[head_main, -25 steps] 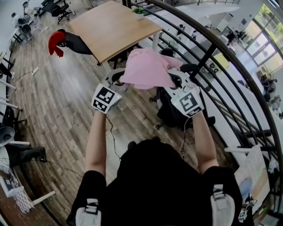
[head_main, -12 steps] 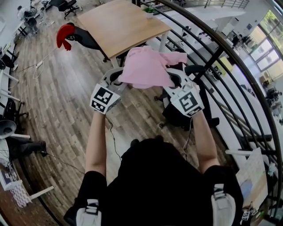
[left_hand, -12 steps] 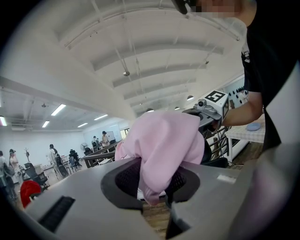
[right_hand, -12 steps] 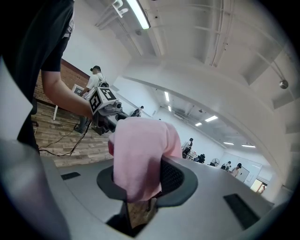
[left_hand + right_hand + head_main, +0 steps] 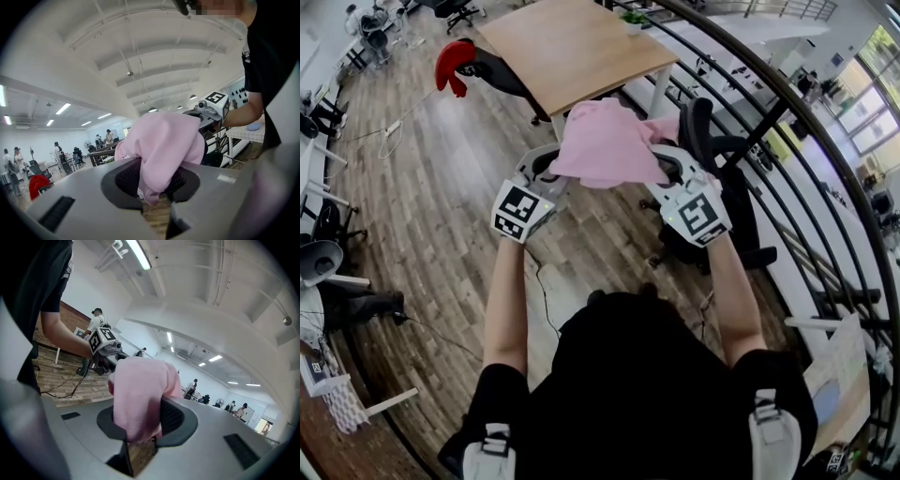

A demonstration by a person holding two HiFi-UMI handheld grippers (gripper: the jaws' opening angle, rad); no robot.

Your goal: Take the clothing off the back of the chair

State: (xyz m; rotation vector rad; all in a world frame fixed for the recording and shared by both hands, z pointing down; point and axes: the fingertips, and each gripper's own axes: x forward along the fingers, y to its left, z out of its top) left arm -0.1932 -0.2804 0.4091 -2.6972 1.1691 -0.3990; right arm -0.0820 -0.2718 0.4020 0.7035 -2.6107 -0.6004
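Clothing [image 5: 609, 145] is off the chair [image 5: 724, 211], pretty much done
Left hand-held gripper [image 5: 561, 175] and right hand-held gripper [image 5: 664, 172] each clamp the pink bundle, held up in the air beside the chair; only parking it somewhere looks left.

Left gripper [image 5: 547, 174], right gripper [image 5: 672, 172]: both clamped

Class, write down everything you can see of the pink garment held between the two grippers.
The pink garment is soft, plain cloth, bunched and rumpled, with no print showing. It is held up in front of the person, one end pinched in the left gripper, the other in the right gripper, mounding between them. A little cloth pokes out below each grip.
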